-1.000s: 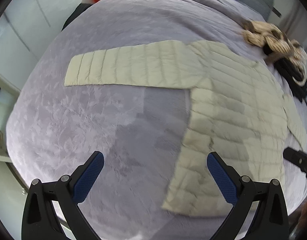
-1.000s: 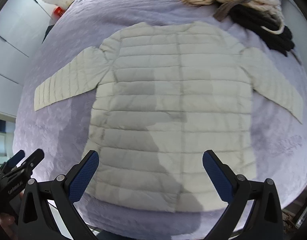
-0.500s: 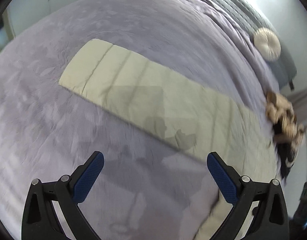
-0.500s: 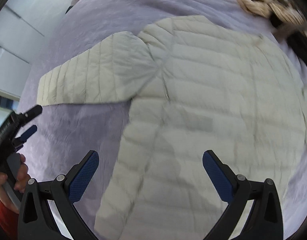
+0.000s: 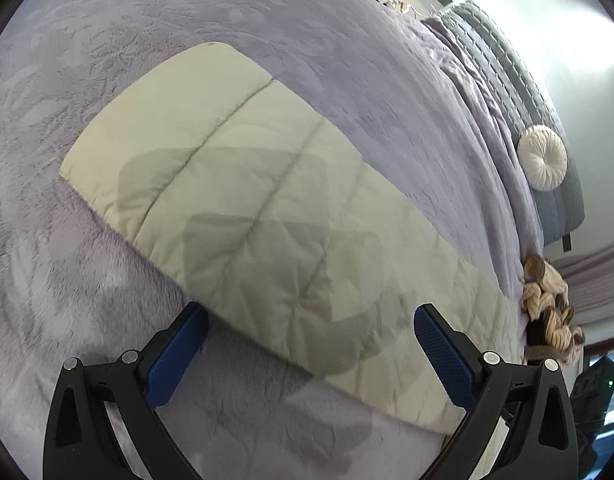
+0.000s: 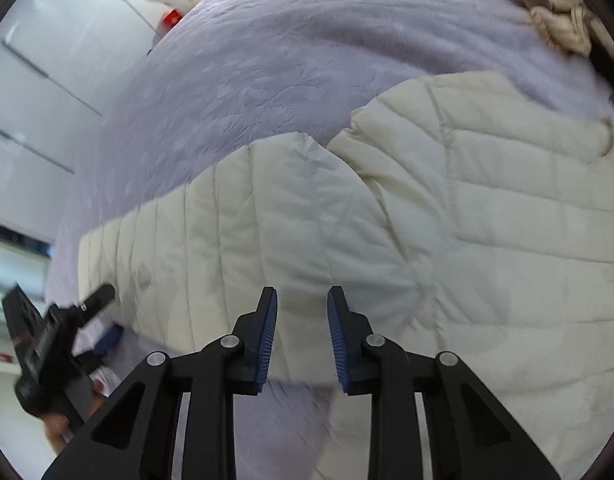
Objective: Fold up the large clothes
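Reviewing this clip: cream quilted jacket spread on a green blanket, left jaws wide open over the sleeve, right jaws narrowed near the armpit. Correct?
Not quite: the blanket is lavender-purple, not green, as the left wrist view shows. The rest stands: cream quilted jacket, left gripper open over the sleeve, right gripper with jaws just narrowed.

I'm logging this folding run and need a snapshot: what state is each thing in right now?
Puffer jacket: spread flat on the bed, unfolded.
Jacket sleeve: stretched out straight, lying flat.
Left hand-held gripper: wide open over the sleeve's lower edge.
Right hand-held gripper: jaws just closing, narrow gap, over the sleeve near the armpit; grip unclear.
Knit garments: heaped, unfolded.
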A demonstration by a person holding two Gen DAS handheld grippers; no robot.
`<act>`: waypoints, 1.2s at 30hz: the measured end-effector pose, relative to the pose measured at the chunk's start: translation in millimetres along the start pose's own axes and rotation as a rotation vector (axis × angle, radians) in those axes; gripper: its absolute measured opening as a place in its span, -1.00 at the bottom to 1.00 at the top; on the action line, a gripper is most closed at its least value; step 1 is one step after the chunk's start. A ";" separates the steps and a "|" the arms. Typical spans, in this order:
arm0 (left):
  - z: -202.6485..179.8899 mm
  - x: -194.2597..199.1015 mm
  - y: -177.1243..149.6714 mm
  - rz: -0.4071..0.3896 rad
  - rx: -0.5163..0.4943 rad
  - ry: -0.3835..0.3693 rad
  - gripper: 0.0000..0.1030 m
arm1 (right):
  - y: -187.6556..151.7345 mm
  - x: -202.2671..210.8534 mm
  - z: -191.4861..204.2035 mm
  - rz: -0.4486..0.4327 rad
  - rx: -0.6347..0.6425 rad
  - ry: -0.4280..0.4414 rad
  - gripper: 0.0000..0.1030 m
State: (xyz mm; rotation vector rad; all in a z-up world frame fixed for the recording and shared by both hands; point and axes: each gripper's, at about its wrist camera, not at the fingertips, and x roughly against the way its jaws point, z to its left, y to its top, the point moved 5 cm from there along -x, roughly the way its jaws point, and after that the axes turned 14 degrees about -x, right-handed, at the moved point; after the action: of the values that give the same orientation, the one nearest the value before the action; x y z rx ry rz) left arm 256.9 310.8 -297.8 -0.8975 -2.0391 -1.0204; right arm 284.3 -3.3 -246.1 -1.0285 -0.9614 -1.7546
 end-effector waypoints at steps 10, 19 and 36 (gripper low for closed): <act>-4.1 -5.0 16.1 -0.076 -0.030 0.049 -0.01 | -10.3 -48.7 -6.8 0.048 -0.031 0.002 -0.46; -55.0 24.7 41.1 -0.134 -0.164 -0.172 -0.71 | -17.5 -50.2 -16.5 0.037 -0.042 0.043 -0.46; -356.3 9.0 -71.8 0.076 -0.749 -0.404 -0.71 | -23.4 113.0 -188.3 -0.178 -0.270 -0.062 -0.46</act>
State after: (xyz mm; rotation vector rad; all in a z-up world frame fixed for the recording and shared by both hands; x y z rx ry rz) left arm 287.1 -21.2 -152.8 -1.6571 -1.9076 -1.7144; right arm 183.5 -197.5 -215.5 -1.2037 -0.8925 -2.0519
